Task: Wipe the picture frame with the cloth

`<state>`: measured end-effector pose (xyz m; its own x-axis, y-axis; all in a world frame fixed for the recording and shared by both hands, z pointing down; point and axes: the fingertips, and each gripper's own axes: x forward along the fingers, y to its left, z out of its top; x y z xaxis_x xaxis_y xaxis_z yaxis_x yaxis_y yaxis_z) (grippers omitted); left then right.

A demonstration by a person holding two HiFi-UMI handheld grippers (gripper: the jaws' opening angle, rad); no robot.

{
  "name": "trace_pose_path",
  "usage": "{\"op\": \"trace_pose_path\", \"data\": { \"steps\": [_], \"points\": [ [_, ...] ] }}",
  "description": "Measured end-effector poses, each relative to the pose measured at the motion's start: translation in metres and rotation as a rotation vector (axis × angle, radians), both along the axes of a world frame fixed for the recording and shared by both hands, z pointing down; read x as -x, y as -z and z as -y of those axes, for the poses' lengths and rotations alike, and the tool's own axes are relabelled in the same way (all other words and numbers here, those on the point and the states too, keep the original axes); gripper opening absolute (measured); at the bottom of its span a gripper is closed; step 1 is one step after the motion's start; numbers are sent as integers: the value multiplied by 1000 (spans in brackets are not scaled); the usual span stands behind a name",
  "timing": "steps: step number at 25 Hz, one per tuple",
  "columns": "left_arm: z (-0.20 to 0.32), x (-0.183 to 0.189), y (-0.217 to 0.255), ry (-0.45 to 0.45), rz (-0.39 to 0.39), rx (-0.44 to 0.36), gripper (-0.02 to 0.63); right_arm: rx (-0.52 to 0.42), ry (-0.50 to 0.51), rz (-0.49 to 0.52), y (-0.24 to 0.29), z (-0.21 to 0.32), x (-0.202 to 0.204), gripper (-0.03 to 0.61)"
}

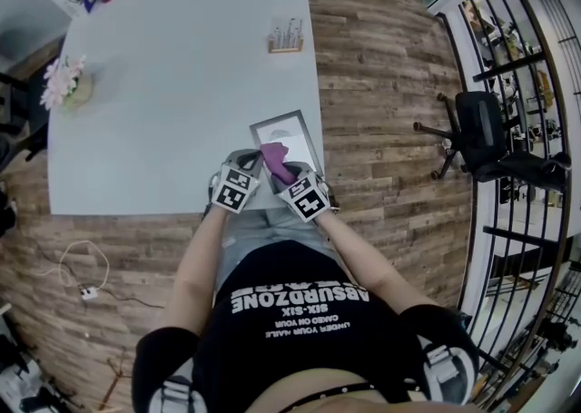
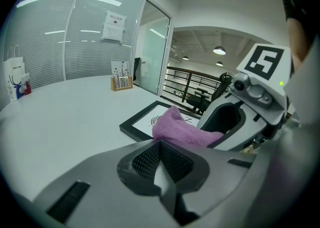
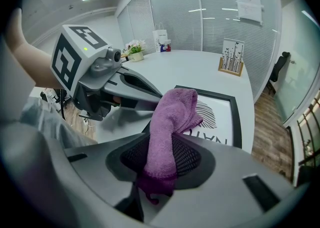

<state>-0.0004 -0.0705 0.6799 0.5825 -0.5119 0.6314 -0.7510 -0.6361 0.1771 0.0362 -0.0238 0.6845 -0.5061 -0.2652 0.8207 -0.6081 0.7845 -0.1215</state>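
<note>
Right gripper (image 3: 159, 169) pinches the purple cloth (image 3: 170, 117) over the near end of the frame (image 3: 220, 117), which lies flat by the table (image 1: 182, 93) edge, while the left gripper (image 2: 161, 164) sits closed and empty, so wiping looks barely begun.

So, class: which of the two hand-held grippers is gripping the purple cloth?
The right hand-held gripper: the purple cloth is pinched between its jaws, over the picture frame. The left hand-held gripper has its jaws shut on nothing.
</note>
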Motion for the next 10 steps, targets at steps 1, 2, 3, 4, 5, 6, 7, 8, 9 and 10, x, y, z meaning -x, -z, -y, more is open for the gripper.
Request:
{"op": "trace_pose_path", "data": {
  "steps": [1,2,3,4,5,6,7,8,9,10],
  "points": [
    [0,0,0,0,0,0,15,-1,0,1,-1,0,0,138],
    [0,0,0,0,-1,0,15,-1,0,2,-1,0,0,138],
    [0,0,0,0,-1,0,15,-1,1,2,-1,0,0,138],
    [0,0,0,0,-1,0,15,-1,2,3,-1,0,0,138],
    [0,0,0,1,-1,1,15,-1,3,3,-1,0,-1,138],
    [0,-1,1,1,-1,0,15,-2,4,3,-1,0,-1,138],
    [0,-1,1,2,0,0,15,-2,5,3,0,0,-2,138],
    [0,-2,1,2,1,-1,15,-3,5,3,0,0,-2,138],
    [0,-2,2,2,1,-2,15,-3,6,4,0,-1,-3,138],
    [-1,-3,2,2,2,-3,15,-3,6,5,1,-1,-3,138]
  ]
}}
